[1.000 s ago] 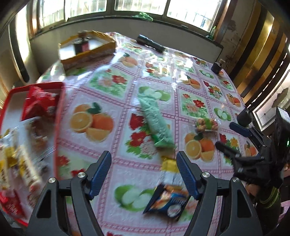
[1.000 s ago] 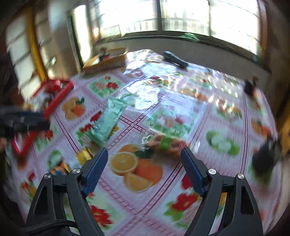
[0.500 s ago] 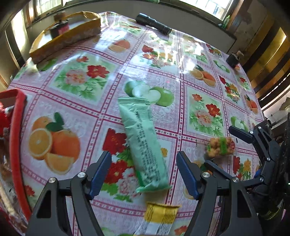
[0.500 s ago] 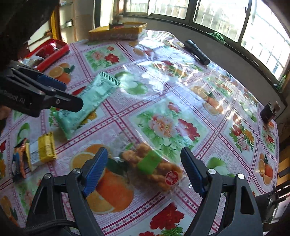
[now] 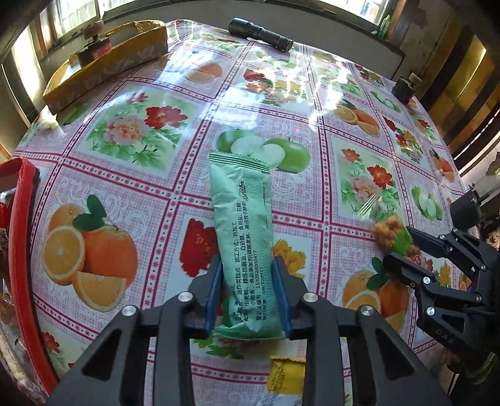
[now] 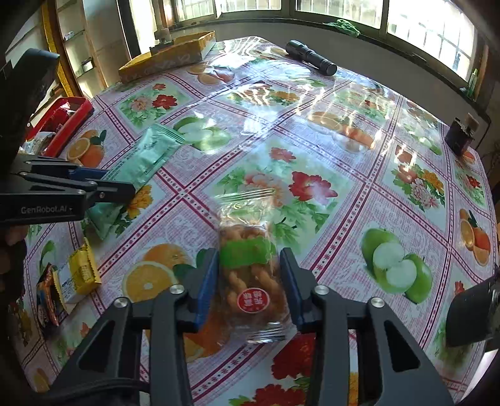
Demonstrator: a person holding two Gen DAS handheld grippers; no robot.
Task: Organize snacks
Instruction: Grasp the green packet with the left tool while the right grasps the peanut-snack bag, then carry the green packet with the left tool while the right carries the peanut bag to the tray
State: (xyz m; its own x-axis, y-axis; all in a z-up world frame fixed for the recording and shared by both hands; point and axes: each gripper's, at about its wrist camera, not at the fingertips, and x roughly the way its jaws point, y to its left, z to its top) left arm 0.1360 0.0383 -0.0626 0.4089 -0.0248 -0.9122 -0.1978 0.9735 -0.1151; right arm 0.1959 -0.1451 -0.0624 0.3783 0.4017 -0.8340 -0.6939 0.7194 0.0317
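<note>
Green wafer packet [image 5: 242,237] was clamped by left gripper [image 5: 248,292]; right gripper [image 6: 248,282] clamped the fried-twist bag [image 6: 251,274]. Red tray [image 5: 23,237] at 9 o'clock held some snacks. Yellow packet [image 5: 286,374] remained loose.

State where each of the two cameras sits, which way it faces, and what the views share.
Left wrist: sits on the left gripper, faces forward over the table toward the windows; its fingers are closed on the green packet; the right gripper shows at the right edge.
Right wrist: sits on the right gripper, faces the windows; its fingers are closed on the bag of fried twists; the left gripper enters at left.
Shared: both packets, the flashlight, the yellow box, the red tray.
</note>
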